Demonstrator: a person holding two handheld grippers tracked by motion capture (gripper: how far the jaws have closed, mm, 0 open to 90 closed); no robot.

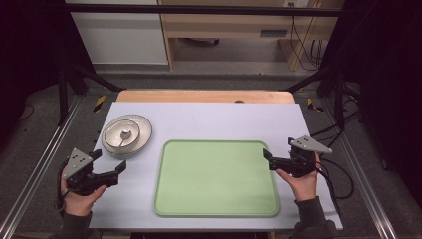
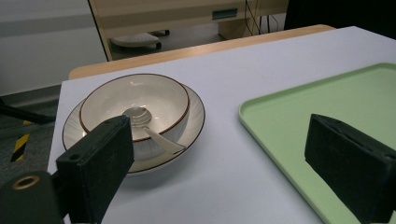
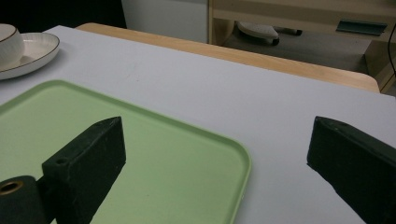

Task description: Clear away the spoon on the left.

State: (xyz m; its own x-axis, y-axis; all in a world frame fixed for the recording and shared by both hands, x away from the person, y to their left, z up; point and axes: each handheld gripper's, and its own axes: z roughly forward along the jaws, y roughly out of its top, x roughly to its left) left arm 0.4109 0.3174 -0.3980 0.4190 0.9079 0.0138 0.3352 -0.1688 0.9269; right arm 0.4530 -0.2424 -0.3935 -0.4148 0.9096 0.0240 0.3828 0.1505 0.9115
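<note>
Ahead of L gripper (image 2: 219, 163): bowl (image 2: 135, 105).

We note a cream bowl (image 2: 135, 105) with thin brown rim, white spoon (image 2: 149, 128), cream plate (image 2: 194, 112), pale green tray (image 1: 216, 177), lavender-white table cover (image 1: 214, 117).

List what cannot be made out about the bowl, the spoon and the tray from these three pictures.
- Spoon: handle end hidden by the left gripper jaw, left gripper view.
- Bowl: cut off by the left edge, right gripper view.
- Tray: near part cut off by the bottom edge, right gripper view.
- Plate underside: hidden throughout.
</note>
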